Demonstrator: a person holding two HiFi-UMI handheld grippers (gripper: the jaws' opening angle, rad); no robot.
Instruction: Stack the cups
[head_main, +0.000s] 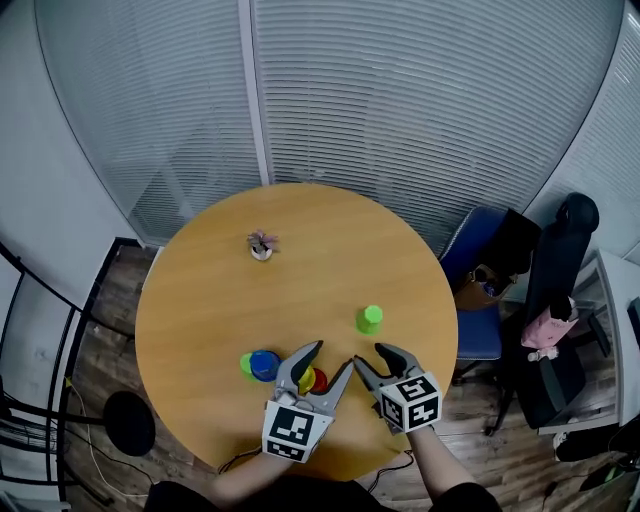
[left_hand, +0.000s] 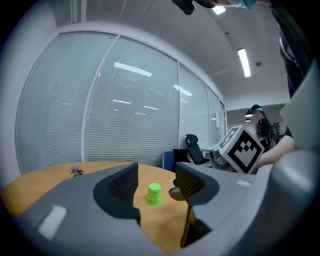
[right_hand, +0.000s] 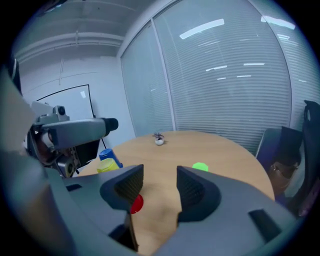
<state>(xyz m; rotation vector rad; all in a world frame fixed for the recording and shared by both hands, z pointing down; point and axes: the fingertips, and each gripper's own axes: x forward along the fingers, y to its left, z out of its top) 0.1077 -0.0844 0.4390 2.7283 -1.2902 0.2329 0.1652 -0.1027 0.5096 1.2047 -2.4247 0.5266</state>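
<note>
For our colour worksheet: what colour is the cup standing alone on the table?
The lone cup is bright green, clearest in the head view.

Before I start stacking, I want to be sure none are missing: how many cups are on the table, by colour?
green cups: 2
blue cup: 1
yellow cup: 1
red cup: 1
Total: 5

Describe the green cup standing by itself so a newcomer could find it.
Start at the round wooden table and look to its right half in the head view. The green cup stands alone there, while the blue cup and the other cups cluster at the near edge.
</note>
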